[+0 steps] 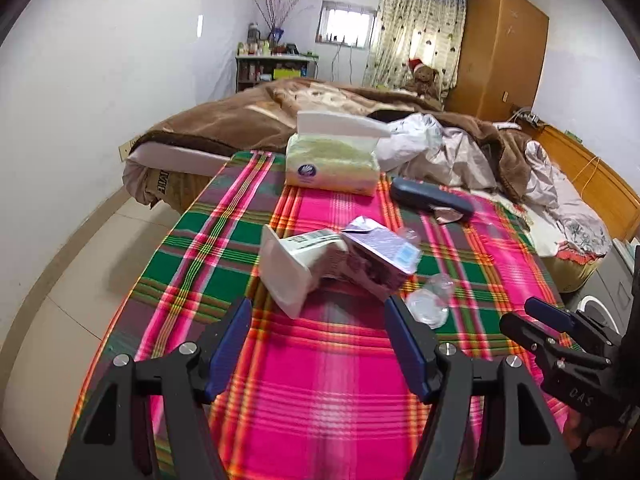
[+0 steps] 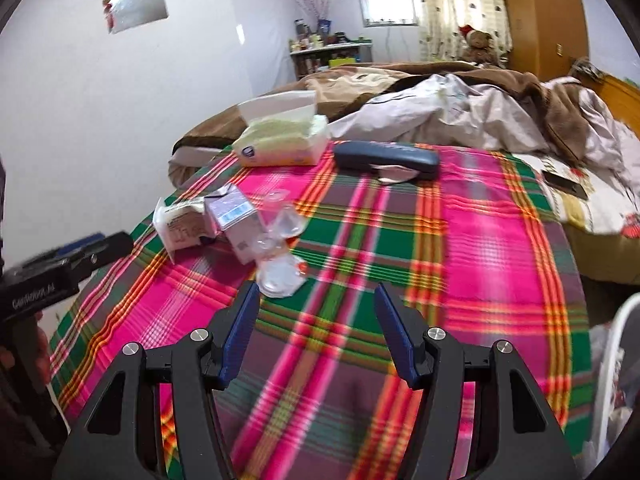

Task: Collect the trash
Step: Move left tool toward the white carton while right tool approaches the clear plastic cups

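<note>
A pile of trash lies on the plaid-covered table point(image 1: 320, 392): a white carton point(image 1: 292, 272) on its side, a crumpled purple carton point(image 1: 380, 256) leaning on it, and clear crumpled plastic point(image 1: 430, 304) beside them. My left gripper point(image 1: 318, 302) hovers open just short of the cartons, nothing between its blue pads. In the right wrist view my right gripper point(image 2: 317, 289) is open and empty, its left fingertip close to the clear plastic point(image 2: 280, 276). The purple carton point(image 2: 236, 216) and white carton point(image 2: 180, 224) lie beyond.
A tissue pack point(image 1: 332, 160) and a dark blue glasses case point(image 1: 430, 198) sit at the table's far edge. An unmade bed point(image 2: 460, 112) with a phone point(image 2: 566, 184) lies behind. A white container rim point(image 2: 616, 360) stands at the table's right.
</note>
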The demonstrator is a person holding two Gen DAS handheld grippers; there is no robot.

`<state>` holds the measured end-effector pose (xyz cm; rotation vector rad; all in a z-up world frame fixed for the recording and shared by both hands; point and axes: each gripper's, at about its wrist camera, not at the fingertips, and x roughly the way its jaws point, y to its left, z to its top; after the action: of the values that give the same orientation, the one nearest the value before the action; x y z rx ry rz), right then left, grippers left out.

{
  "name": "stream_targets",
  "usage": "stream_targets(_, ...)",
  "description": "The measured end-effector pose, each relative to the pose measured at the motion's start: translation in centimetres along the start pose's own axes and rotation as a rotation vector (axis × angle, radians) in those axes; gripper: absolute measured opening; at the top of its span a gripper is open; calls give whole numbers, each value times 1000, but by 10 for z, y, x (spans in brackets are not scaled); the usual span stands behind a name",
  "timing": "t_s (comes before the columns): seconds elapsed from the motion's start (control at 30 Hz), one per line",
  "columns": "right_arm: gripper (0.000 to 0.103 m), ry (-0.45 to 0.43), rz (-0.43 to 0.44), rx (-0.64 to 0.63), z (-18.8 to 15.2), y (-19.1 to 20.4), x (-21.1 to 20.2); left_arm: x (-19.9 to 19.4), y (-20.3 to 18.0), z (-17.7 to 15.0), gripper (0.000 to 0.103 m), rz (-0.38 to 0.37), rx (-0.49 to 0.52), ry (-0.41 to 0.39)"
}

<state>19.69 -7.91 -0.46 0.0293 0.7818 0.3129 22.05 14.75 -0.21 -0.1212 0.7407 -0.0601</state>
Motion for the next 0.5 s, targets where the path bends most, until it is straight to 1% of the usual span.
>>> stream_targets(0.07,61,4,11,-15,2,6,5,6,8,4,70,-7,-14,6)
stream_targets(0.13,61,11,13,-25,4,11,11,10,14,8,70,-31,-20,-5)
stream_targets(0.23,61,29,27,-20,6,13,20,20,16,13,72,-44,14,19)
stream_targets(0.33,61,42,22,-18,8,15,30,34,16,16,72,-25,53,48)
stream_targets(0.5,61,62,24,-20,11,19,39,49,20,26,72,-55,80,55)
